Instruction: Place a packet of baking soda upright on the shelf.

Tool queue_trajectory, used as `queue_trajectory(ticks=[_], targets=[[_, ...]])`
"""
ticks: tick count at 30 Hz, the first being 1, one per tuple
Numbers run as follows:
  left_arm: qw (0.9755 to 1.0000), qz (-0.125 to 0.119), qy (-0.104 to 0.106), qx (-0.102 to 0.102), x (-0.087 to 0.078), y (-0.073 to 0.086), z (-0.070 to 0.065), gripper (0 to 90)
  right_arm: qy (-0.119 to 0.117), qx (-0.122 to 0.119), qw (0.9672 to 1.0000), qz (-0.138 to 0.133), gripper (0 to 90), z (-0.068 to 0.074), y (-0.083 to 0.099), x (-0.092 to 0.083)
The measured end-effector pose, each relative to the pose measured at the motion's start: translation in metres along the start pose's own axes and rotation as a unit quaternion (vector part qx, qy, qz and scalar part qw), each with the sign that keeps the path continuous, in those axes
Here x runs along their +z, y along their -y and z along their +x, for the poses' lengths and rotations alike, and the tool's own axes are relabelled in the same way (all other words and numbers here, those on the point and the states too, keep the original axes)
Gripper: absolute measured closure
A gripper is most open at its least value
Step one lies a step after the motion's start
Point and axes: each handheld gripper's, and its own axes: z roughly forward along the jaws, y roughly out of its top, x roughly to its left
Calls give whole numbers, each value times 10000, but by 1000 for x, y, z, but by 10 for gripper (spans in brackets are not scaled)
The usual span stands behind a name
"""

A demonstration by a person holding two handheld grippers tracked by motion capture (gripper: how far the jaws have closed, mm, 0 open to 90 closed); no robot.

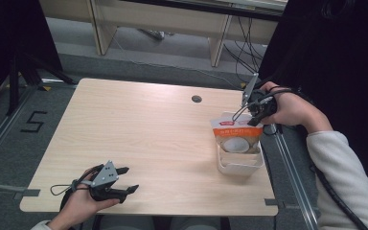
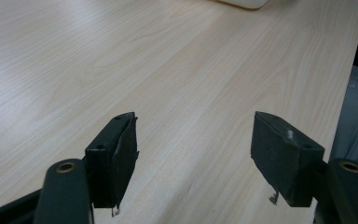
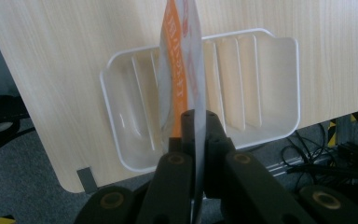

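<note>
**Packet held over the white tray**

A pale wooden worktop (image 1: 139,139) is seen from above. A white tray (image 1: 239,162) with thin walls inside is set near the worktop's right edge. An orange and white packet (image 1: 235,135) is held upright over the tray. Its top edge is pinched tight in the right gripper (image 1: 246,109). The left gripper (image 1: 127,179) is held low near the front left edge, with its jaws wide apart and nothing between them.

Pale matt wood-grain table (image 1: 139,129), glossy white plastic tray (image 3: 279,84).
</note>
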Motion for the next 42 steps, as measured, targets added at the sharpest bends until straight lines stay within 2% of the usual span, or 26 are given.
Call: queue_trajectory(ticks=[3,4,8,9,11,13,14,15,16,17,18,19,20,23,26,27,30,31,32,33,35,37,38,39,41,42], targets=[[10000,2,5,3,0,0,0,310,29,-8,10000,34,900,-1,0,1],[10000,1,1,2,0,0,0,310,31,-120,9999,6,900,-3,0,3],[10000,0,0,-4,0,0,0,310,62,-9,9999,104,900,-2,-1,9],[10000,3,1,1,0,0,0,310,97,-135,9998,65,900,-4,0,12],[10000,6,1,-1,0,0,0,310,67,-27,9999,109,894,-3,0,12],[10000,8,2,6,0,0,0,310,128,-3,9999,63,861,-3,0,14],[10000,-4,14,3,0,0,0,310,279,9,9996,34,829,-4,1,14],[10000,13,35,3,0,0,1,310,420,200,9989,-81,752,-4,0,9],[10000,5,8,3,0,0,0,310,420,200,9989,-81,752,-4,0,9],[10000,-1,13,2,0,0,0,310,475,220,9983,-238,679,-3,0,5],[10000,9,-1,3,0,0,0,310,475,220,9983,-238,679,-3,0,5],[10000,6,0,1,0,0,0,310,516,315,9970,-480,637,1,-2,0],[10000,8,-1,4,0,0,0,310,516,315,9970,-480,637,1,-2,0],[9999,12,-14,-102,0,0,-2,310,564,299,9941,-872,602,13,-8,-4],[10000,10,-13,-46,0,0,-1,310,478,357,9922,-1093,592,23,-13,-3],[10000,13,-16,-42,0,0,-1,310,471,270,9913,-1197,589,27,-16,-2],[10000,15,0,-32,0,0,-1,310,492,-42,9905,-1280,583,40,-26,3],[9999,10,-1,-119,1,0,-2,310,518,-99,9899,-1319,580,44,-30,5],[9999,12,3,-121,1,0,-2,310,524,-73,9898,-1325,567,54,-37,8],[10000,10,-24,-23,0,0,-1,310,603,-214,9892,-1320,564,57,-41,10],[10000,5,-26,-55,0,0,-1,310,661,-301,9885,-1329,564,61,-45,11],[10000,5,-12,10,0,0,0,310,642,-224,9878,-1401,565,71,-51,15],[10000,0,-20,-74,0,0,-2,310,592,-239,9874,-1449,565,79,-57,22],[10000,-6,-18,-56,0,0,-1,310,562,-320,9871,-1464,565,82,-60,26],[10000,-6,-11,5,0,0,-1,310,486,-266,9872,-1497,565,87,-63,32],[10000,-7,-15,1,0,0,0,310,466,-452,9854,-1575,565,90,-66,38]])
